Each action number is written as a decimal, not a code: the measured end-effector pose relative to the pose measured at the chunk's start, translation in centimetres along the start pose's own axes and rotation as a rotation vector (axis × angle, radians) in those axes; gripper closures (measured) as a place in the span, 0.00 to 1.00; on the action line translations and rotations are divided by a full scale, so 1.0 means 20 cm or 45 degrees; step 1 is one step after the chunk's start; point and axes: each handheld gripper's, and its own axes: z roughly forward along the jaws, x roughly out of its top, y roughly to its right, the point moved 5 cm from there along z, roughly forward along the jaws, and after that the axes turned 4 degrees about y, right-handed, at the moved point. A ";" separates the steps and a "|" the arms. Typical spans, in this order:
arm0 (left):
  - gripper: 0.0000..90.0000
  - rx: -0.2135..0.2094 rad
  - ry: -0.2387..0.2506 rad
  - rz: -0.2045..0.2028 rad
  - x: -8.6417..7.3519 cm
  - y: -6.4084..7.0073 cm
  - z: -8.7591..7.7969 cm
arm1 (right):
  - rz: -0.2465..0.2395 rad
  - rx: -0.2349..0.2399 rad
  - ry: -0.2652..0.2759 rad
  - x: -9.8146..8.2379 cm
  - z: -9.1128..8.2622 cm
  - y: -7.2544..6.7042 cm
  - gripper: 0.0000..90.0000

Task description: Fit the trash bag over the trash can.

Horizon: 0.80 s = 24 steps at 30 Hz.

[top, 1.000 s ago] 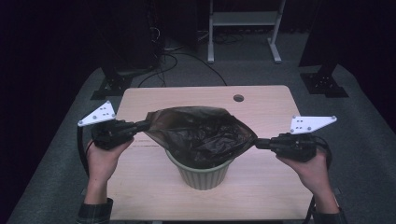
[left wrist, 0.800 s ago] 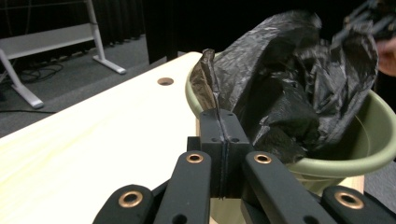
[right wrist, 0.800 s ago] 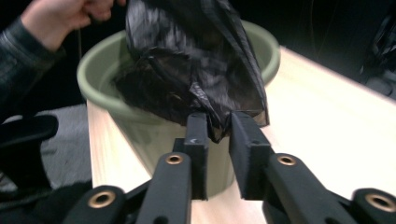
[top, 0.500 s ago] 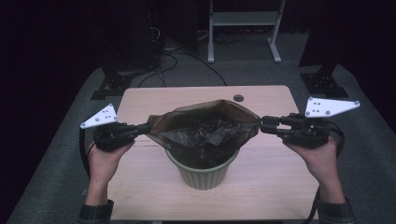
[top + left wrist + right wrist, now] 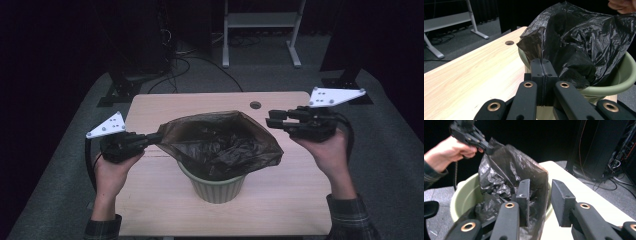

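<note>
High view: black bag sits in green bin at middle of table. Left gripper clamped on bag's left rim, likely anchoring it for spreading. Right gripper raised just off bag's right rim, jaws just opened, nothing between.

Left gripper view: jaws pressed shut on pinched fold of bag above bin (film stretched taut).

Right gripper view: jaws apart, moderately wide, bag rim beside one jaw, ungripped; left gripper beyond, holding far rim.
</note>
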 end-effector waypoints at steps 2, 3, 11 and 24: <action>1.00 0.000 0.000 0.000 0.00 0.00 0.00 | 0.005 0.007 -0.027 -0.01 0.06 0.00 0.77; 1.00 -0.001 0.002 0.000 0.00 0.00 0.00 | 0.005 0.008 -0.042 -0.02 0.08 0.00 0.79; 1.00 -0.004 -0.001 -0.005 -0.01 0.00 0.00 | 0.018 -0.036 -0.108 -0.07 0.19 0.06 0.92; 1.00 0.003 -0.006 -0.009 -0.02 -0.01 0.00 | -0.008 0.217 -0.085 -0.12 0.18 -0.13 1.00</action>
